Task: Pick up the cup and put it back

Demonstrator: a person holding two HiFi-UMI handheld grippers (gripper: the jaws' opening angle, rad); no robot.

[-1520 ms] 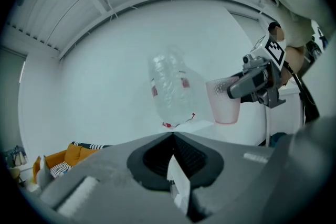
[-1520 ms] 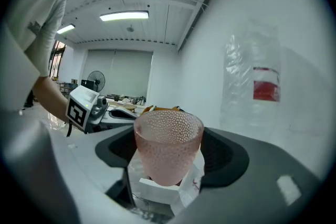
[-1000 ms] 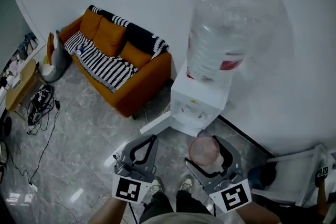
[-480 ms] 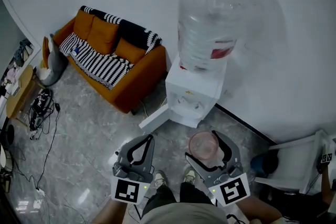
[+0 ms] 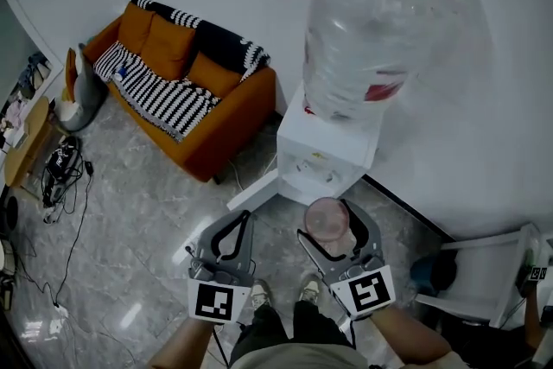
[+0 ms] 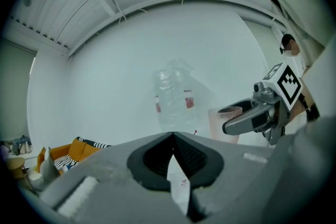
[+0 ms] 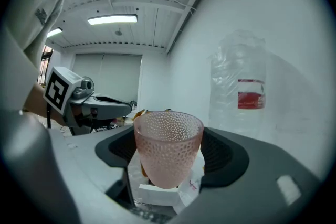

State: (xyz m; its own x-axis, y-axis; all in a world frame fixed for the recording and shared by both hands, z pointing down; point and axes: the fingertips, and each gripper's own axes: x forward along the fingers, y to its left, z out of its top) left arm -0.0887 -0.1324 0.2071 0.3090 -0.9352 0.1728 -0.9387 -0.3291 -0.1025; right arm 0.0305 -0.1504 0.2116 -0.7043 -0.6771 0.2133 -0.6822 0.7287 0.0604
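Note:
A pink dimpled cup (image 5: 327, 220) stands upright between the jaws of my right gripper (image 5: 332, 220), which is shut on it, in front of a white water dispenser (image 5: 330, 153). The right gripper view shows the cup (image 7: 168, 149) up close, pressed by the dark pads on both sides. My left gripper (image 5: 244, 218) hangs beside it at the left, shut, tips touching, nothing held. In the left gripper view the jaw tips (image 6: 171, 135) meet, with the cup (image 6: 219, 122) off to the right. A large clear bottle (image 5: 380, 30) tops the dispenser.
An orange sofa (image 5: 186, 91) with a striped blanket stands against the wall at the left. Cables (image 5: 60, 173) lie on the marble floor. A white frame (image 5: 484, 272) is at the right. My shoes (image 5: 259, 296) show below the grippers.
Both grippers have sunk a little and look smaller in the head view. The cup has stayed in the right gripper's grip, and the left gripper has stayed shut.

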